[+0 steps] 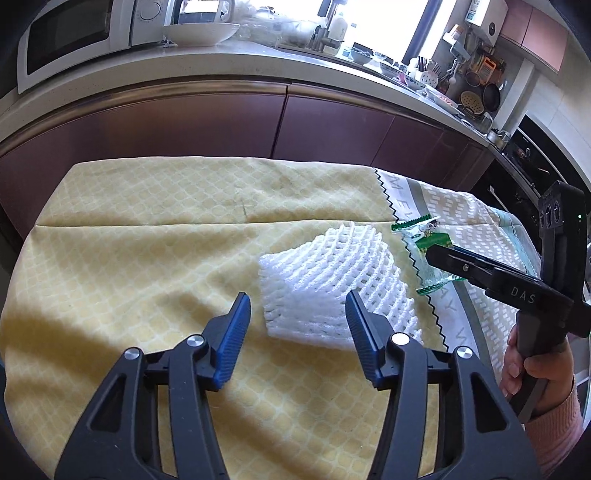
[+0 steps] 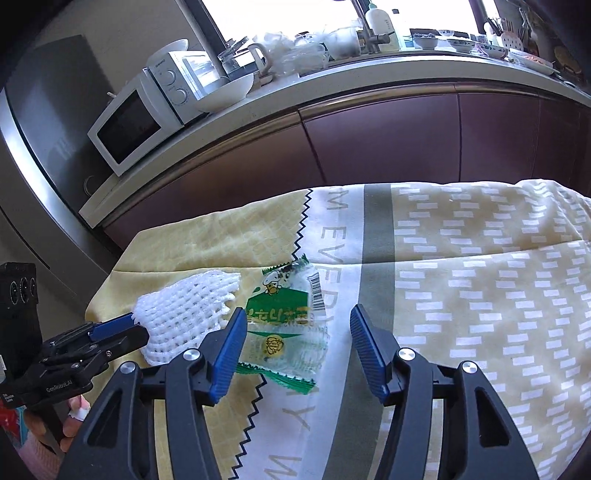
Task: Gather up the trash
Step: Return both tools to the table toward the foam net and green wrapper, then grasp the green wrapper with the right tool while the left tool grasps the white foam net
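We see a table draped in a yellow patterned cloth (image 1: 147,240), with a second cloth (image 2: 461,277) of white dashes and a grey band over the table's right part; a black zigzag hem marks where they meet.

Two bits of trash lie near the middle of the table, toward its far edge. A white foam fruit net (image 1: 332,280) rests on the yellow cloth. Just beside it, on the right, a clear and green snack wrapper (image 2: 284,325) lies across the zigzag hem.

Left gripper (image 1: 299,332): jaws apart, gripping nothing. The near corner of the net shows between its blue pads, but we see no pad pressing on it. In the right wrist view its tips sit at the net's left edge; we cannot tell whether they touch it.

Right gripper (image 2: 297,343): jaws apart, gripping nothing. The wrapper sits under its left finger, partly in the gap. A hand (image 1: 532,373) in a pink sleeve holds its handle.

Behind the table runs a counter (image 1: 258,59) carrying a microwave (image 2: 133,125), a white bowl (image 1: 201,33) and assorted kitchenware.
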A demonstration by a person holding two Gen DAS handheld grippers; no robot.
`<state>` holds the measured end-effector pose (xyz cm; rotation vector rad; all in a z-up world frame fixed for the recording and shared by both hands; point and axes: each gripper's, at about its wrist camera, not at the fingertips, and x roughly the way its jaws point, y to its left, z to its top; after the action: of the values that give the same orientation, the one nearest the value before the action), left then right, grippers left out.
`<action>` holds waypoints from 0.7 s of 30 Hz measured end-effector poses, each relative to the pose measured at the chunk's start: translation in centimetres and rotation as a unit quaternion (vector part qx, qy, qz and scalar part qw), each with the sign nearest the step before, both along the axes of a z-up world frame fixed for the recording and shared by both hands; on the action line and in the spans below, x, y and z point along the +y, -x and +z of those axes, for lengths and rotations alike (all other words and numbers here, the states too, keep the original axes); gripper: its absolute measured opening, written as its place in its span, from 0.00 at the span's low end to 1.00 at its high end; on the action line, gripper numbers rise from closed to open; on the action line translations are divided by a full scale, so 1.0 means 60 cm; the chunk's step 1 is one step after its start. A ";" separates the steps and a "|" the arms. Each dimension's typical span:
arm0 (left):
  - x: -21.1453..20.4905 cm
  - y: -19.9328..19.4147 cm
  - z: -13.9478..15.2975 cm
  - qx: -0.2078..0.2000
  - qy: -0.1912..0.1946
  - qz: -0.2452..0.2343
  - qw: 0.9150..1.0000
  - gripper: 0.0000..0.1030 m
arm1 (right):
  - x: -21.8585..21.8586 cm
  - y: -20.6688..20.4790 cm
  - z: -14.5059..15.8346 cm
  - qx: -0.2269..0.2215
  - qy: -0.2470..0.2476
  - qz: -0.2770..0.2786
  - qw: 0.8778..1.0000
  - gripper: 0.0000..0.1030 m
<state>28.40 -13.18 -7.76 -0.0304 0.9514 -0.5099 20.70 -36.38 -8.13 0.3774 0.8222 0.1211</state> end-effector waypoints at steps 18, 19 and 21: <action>0.001 0.045 0.003 -0.008 0.013 -0.016 1.000 0.09 | 0.014 0.041 0.019 -0.033 -0.011 0.023 0.999 0.11; 0.006 0.051 0.005 -0.009 0.016 -0.016 1.000 0.09 | 0.015 0.046 0.021 -0.035 -0.013 0.024 0.999 0.11; 0.018 0.064 0.011 -0.016 0.018 -0.014 1.000 0.08 | 0.017 0.057 0.027 -0.041 -0.019 0.026 0.999 0.11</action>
<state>24.56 -12.10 -7.12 -0.0422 0.9121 -0.5522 17.31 -35.33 -6.48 0.3849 0.7496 0.2002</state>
